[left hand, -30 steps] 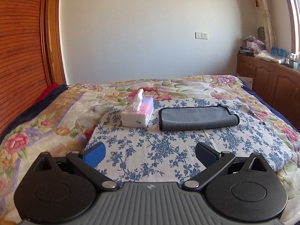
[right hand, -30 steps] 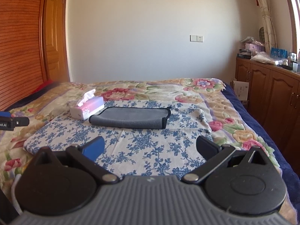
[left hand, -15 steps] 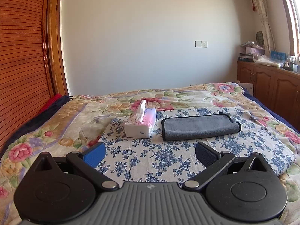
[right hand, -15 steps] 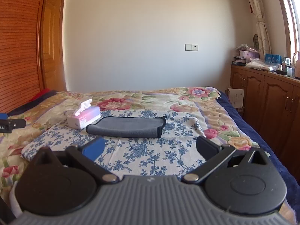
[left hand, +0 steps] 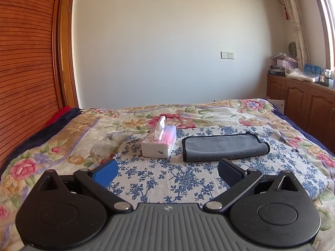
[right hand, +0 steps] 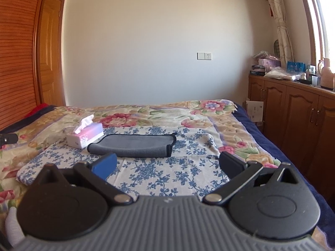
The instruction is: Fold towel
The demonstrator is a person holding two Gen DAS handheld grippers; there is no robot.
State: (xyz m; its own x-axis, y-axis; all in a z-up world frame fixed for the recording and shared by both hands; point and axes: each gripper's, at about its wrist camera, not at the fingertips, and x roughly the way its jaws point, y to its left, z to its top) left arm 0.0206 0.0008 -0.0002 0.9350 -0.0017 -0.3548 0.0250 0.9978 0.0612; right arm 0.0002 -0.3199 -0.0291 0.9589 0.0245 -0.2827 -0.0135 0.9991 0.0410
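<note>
A grey towel (left hand: 224, 148) with black trim lies folded into a long strip on a blue-flowered cloth (left hand: 188, 175) on the bed. It also shows in the right wrist view (right hand: 134, 146). My left gripper (left hand: 167, 169) is open and empty, held above the cloth, well short of the towel. My right gripper (right hand: 167, 165) is open and empty, also short of the towel. A tip of the left gripper (right hand: 8, 139) shows at the left edge of the right wrist view.
A white and pink tissue box (left hand: 159, 144) stands just left of the towel, also in the right wrist view (right hand: 85, 135). The floral bedspread (left hand: 240, 113) covers the bed. Wooden cabinets (right hand: 293, 117) with clutter line the right wall. A slatted wooden headboard (left hand: 25, 73) is on the left.
Both grippers have pulled back and tilted up from the bed, so the towel and tissue box sit lower and smaller in view. Both stay open. The towel has not moved.
</note>
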